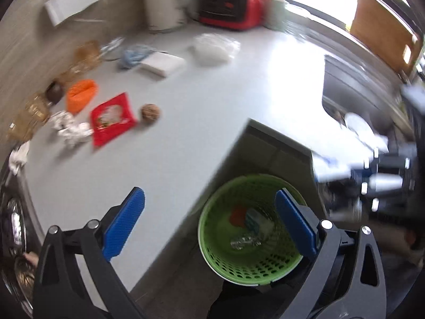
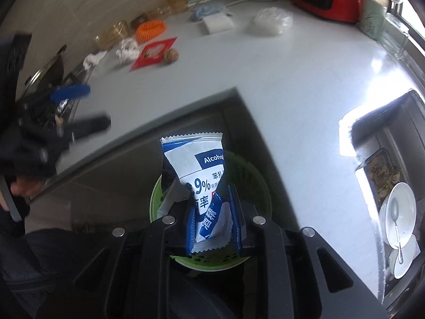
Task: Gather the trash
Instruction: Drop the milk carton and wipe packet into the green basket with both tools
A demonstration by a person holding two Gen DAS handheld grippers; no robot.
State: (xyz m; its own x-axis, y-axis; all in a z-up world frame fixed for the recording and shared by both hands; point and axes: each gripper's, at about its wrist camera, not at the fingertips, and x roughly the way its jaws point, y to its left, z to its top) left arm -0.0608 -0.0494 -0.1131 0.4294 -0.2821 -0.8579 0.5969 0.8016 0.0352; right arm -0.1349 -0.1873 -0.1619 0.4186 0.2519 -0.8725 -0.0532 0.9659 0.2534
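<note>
The pale grey worktop [image 1: 202, 111] wraps round a corner, and the green perforated waste basket [image 1: 249, 228] stands on the floor below that corner, already holding a few scraps, one of them crumpled foil. The step in hand looks like dropping a piece into it.

The right gripper [image 2: 212, 212] hangs directly above the basket's mouth, its jaws pressed onto the lower half of a blue and white alcohol wipe packet [image 2: 198, 170], which stands up between them with its serrated top edge towards the worktop. The packet is light and flat, so it will likely flutter; opening the jaws wide while centred over the rim, and low, should land it inside and not on the floor.

The left gripper [image 1: 209, 226] is empty, its jaws spread wide, over the worktop edge beside the basket. It is best kept clear of the drop.

More trash waits at the far side of the worktop: a red wrapper [image 1: 111, 118], crumpled white paper [image 1: 70, 130] touching it, and a brown ball [image 1: 150, 111] just beside.
</note>
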